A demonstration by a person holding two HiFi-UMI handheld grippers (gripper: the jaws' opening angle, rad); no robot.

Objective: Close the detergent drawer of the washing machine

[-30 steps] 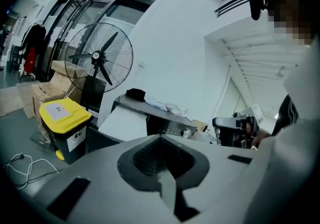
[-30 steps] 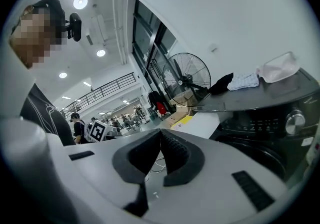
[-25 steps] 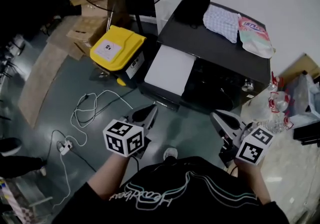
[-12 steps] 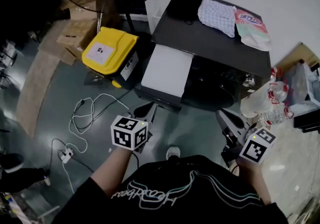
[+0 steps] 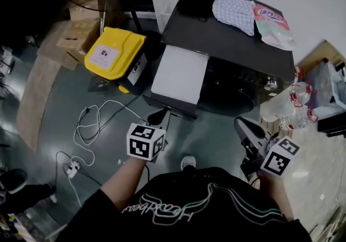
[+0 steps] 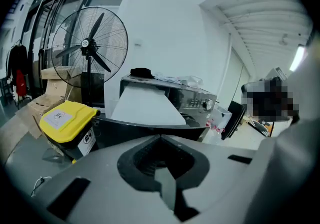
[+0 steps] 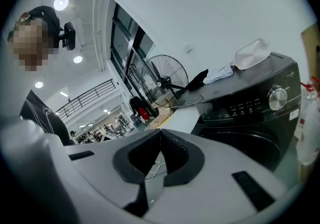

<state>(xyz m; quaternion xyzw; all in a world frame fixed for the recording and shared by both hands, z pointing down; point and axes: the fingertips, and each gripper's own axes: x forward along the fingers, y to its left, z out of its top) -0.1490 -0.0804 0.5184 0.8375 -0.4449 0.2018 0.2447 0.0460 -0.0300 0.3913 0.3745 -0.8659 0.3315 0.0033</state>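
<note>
Clenched empty, the left gripper (image 5: 160,116) and right gripper (image 5: 241,123) hover before the white rectangular detergent drawer (image 5: 180,74) jutting from the black washing machine (image 5: 238,51).

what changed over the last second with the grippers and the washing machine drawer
The left gripper has edged forward, closer to the pulled-out white drawer of the washing machine. Nothing was taken hold of or let go. The right gripper hardly moved. Both grippers stay shut and empty, and the drawer stays open.
</note>
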